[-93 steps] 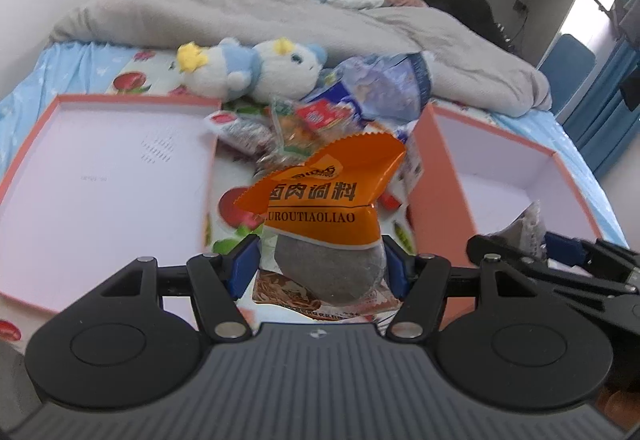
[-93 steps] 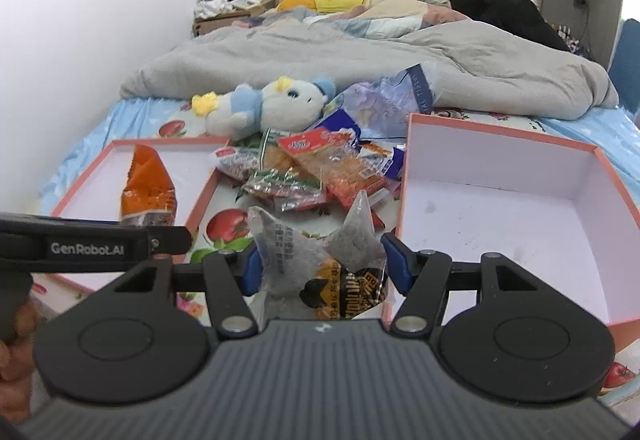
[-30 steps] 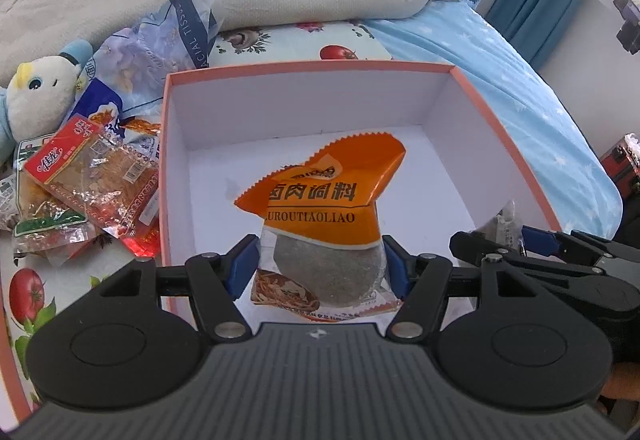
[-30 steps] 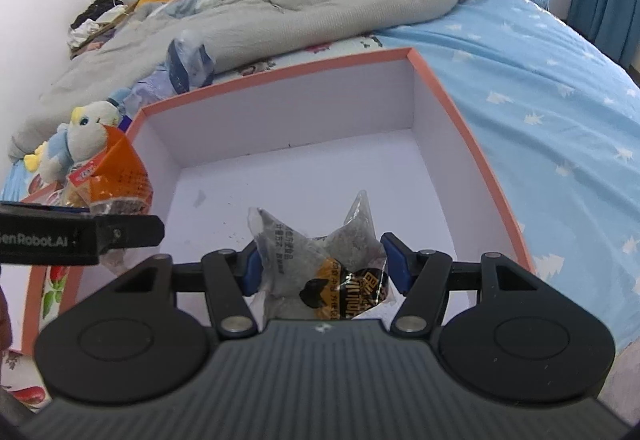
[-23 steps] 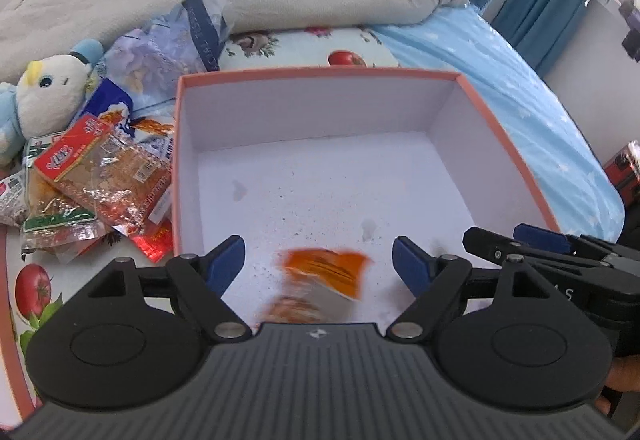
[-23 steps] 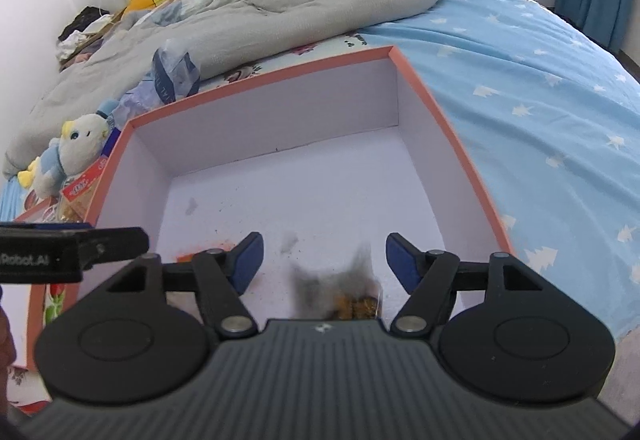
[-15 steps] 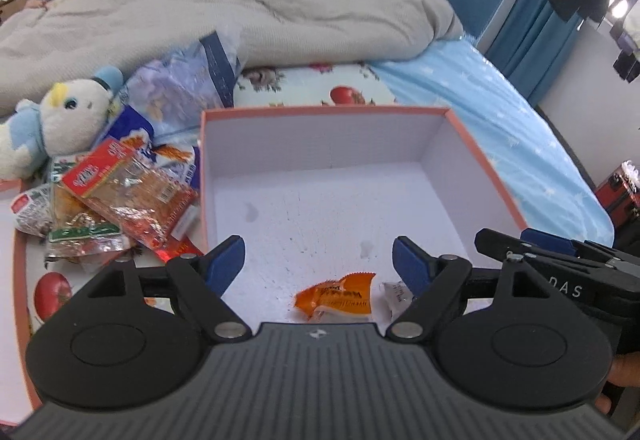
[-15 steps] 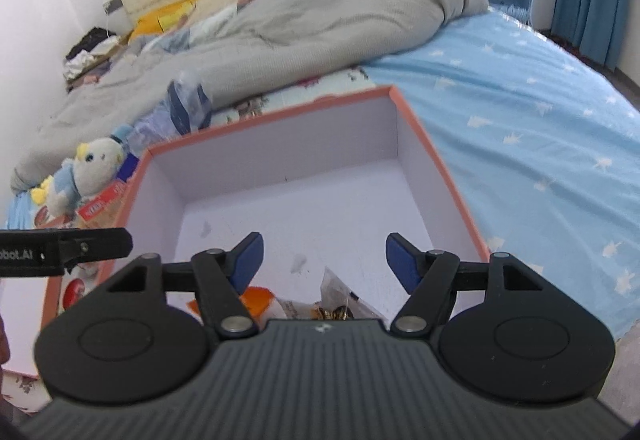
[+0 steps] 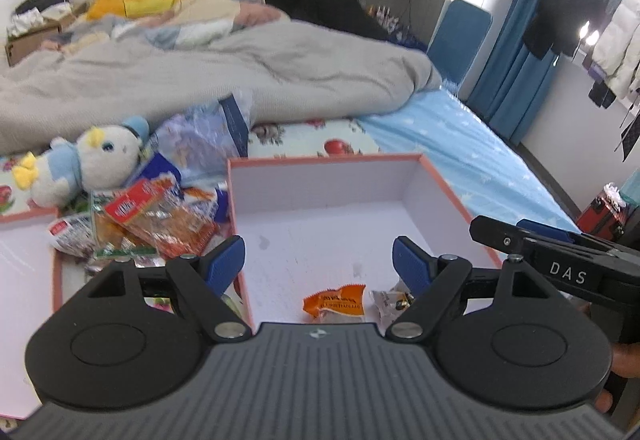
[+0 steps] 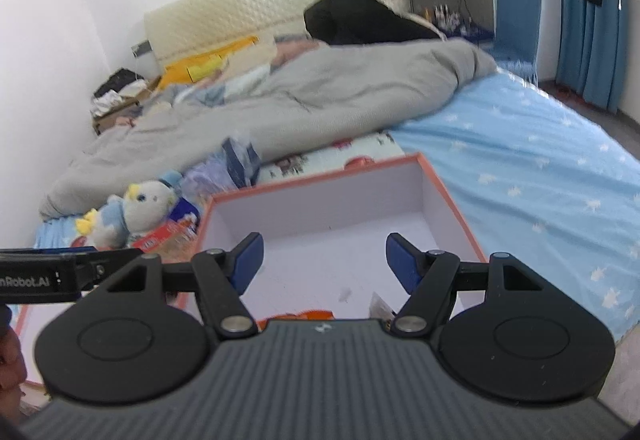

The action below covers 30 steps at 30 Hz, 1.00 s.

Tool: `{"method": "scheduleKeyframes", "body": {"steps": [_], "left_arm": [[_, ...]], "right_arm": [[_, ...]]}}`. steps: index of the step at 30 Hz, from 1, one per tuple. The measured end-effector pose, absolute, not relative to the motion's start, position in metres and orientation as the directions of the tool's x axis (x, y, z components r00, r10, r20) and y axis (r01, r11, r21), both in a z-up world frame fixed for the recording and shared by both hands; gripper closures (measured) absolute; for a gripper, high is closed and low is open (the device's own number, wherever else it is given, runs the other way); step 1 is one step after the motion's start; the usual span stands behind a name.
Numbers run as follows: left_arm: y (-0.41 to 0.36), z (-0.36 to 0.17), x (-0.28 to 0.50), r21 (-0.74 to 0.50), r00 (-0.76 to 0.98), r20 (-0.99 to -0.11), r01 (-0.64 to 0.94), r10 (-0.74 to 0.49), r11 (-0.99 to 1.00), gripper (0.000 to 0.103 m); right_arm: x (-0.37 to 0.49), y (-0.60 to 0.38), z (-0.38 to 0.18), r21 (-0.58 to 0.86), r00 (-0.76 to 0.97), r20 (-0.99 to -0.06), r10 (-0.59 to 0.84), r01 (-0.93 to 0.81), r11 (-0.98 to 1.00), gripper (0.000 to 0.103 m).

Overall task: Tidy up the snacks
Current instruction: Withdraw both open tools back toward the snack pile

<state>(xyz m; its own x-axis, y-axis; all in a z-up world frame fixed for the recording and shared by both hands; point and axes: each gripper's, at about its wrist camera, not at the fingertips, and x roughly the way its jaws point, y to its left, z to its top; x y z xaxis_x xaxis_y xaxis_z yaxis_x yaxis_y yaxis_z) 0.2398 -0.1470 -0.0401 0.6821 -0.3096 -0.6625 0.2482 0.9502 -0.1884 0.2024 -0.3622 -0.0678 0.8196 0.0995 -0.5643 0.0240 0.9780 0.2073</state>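
An orange snack packet (image 9: 335, 301) and a clear grey packet (image 9: 390, 300) lie side by side on the floor of the orange-rimmed white box (image 9: 324, 160). My left gripper (image 9: 319, 260) is open and empty above the box's near edge. My right gripper (image 10: 324, 258) is open and empty above the same box (image 10: 434, 176); only slivers of the orange packet (image 10: 316, 315) and the clear packet (image 10: 378, 302) show past its body. A pile of loose snack packets (image 9: 160, 218) lies left of the box.
A blue and white plush toy (image 9: 92, 156) and a crumpled blue bag (image 9: 208, 128) lie behind the pile. A second shallow box (image 9: 24, 252) sits at the left. A grey duvet (image 9: 200, 76) covers the far bed. The right gripper shows at the right edge (image 9: 568, 264).
Both grippers opened and dropped their packets into the right box. Since then both have risen and pulled back from the box.
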Motion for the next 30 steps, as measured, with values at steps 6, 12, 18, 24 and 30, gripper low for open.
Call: {"method": "scheduleKeyframes", "body": {"steps": [6, 12, 18, 24, 30], "left_arm": [[-0.125, -0.015, 0.207, -0.195, 0.728, -0.608, 0.251, -0.317, 0.948, 0.019], [-0.096, 0.001, 0.166, -0.178, 0.751, -0.583, 0.255, -0.311, 0.95, 0.019], [-0.063, 0.004, 0.136, -0.16, 0.769, -0.581, 0.215, -0.268, 0.963, 0.019], [-0.029, 0.006, 0.115, -0.153, 0.798, -0.567, 0.141, -0.203, 0.978, 0.019], [-0.009, 0.005, 0.103, -0.153, 0.801, -0.58, 0.073, -0.149, 0.985, 0.019]], "right_arm": [[0.178, -0.341, -0.05, 0.203, 0.85, -0.516, 0.108, -0.001, 0.979, 0.033], [0.149, -0.316, -0.04, 0.207, 0.872, -0.473, 0.123, -0.025, 0.978, 0.033], [0.13, -0.286, -0.042, 0.224, 0.875, -0.458, 0.157, -0.058, 0.973, 0.033], [0.122, -0.252, -0.046, 0.197, 0.861, -0.459, 0.22, -0.142, 0.97, 0.033], [0.114, -0.233, -0.052, 0.205, 0.844, -0.462, 0.271, -0.196, 0.959, 0.033]]}}
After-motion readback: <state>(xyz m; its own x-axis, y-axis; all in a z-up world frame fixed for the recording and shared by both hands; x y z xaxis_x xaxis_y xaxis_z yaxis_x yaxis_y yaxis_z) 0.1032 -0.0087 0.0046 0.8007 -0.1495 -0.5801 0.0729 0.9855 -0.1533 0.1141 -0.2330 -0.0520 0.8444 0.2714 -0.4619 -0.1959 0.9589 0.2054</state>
